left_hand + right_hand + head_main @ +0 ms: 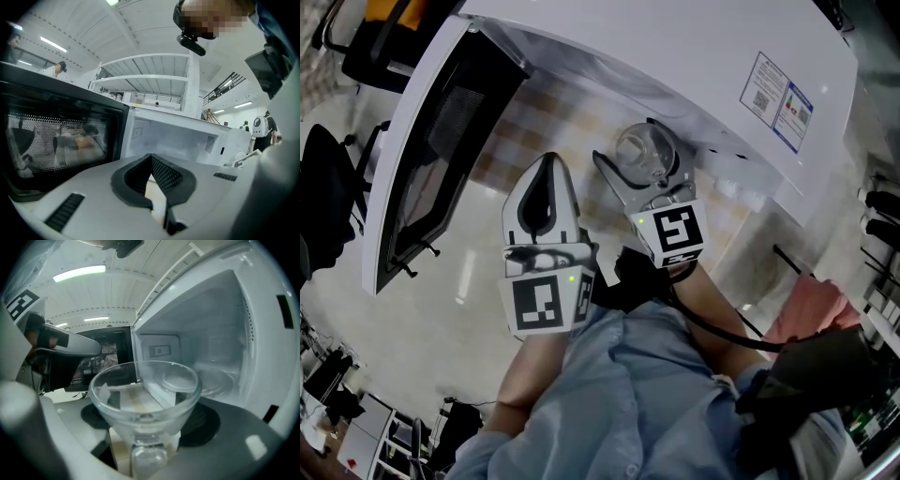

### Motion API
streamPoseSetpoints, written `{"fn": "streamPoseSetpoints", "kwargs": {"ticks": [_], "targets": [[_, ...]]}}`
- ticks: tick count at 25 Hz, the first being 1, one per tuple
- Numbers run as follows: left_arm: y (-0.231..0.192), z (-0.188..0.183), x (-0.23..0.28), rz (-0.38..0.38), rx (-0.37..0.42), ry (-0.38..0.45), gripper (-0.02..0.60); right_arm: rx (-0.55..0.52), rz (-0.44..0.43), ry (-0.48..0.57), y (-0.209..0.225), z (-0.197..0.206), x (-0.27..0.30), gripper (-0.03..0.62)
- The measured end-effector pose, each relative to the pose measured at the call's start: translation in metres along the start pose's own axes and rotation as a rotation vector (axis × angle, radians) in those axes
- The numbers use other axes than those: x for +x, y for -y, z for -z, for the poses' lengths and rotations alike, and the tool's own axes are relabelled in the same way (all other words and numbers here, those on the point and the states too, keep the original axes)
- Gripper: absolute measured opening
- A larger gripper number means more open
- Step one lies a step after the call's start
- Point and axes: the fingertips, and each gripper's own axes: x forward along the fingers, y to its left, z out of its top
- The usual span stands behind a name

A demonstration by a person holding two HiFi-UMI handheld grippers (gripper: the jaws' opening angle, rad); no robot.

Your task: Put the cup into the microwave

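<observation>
Straight ahead, microwave (211, 324) is standing open; right gripper (147, 427) is pinching upright cup (145, 390) between its jaws (left gripper (151, 161): jaws pressed together).

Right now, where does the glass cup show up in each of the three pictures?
Head view: the glass cup sits at upper centre, gripped in the right claw.
Left gripper view: not in it.
Right gripper view: lower centre, filling the foreground between the jaws.
Shared landmark: the open microwave.
</observation>
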Motion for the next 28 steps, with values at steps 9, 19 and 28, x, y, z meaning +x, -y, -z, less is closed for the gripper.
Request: {"fn": "streamPoseSetpoints", "kwargs": {"ticks": [9,19,28], "targets": [[-0.017,-0.027,0.014,0.001,-0.003,0.001,0.006,-0.011,0.038,0.008,0.01,-0.03,0.021,0.376],[-0.019,-0.035,0.039,0.066,-0.009,-0.021,0.006,0.008,0.102,-0.021,0.026,-0.039,0.042,0.377],[-0.021,-0.047,0.058,0.102,-0.003,-0.035,0.006,0.02,0.129,-0.018,0.035,-0.052,0.051,0.377]]}}
